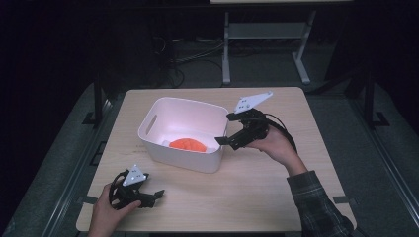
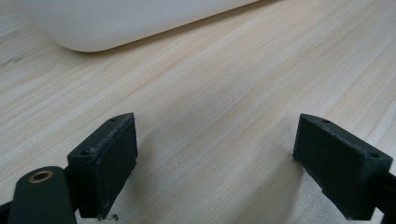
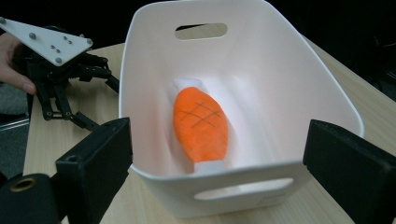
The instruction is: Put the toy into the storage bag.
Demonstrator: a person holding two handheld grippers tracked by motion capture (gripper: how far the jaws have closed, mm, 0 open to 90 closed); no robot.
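Orange toy [image 3: 201, 123] lies inside the white bin [image 1: 148, 129] at mid-table; we judge placement done. Right gripper [image 1: 223, 129] released, empty; left gripper [image 1: 159, 193] released near the front edge.

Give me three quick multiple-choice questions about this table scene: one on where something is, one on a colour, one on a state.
1. Where does the orange toy fish lie?
A. inside the white bin
B. on the bare table
C. between the right gripper's fingers

2. What colour is the bin?
A. blue
B. white
C. black

3. How do the left gripper's fingers stand?
A. shut on the fish
B. shut on the bin's rim
C. apart, nothing between them

Answers: 1 A, the fish rests on the bin's floor. 2 B, its walls are plain white. 3 C, bare wooden table shows between the fingers.
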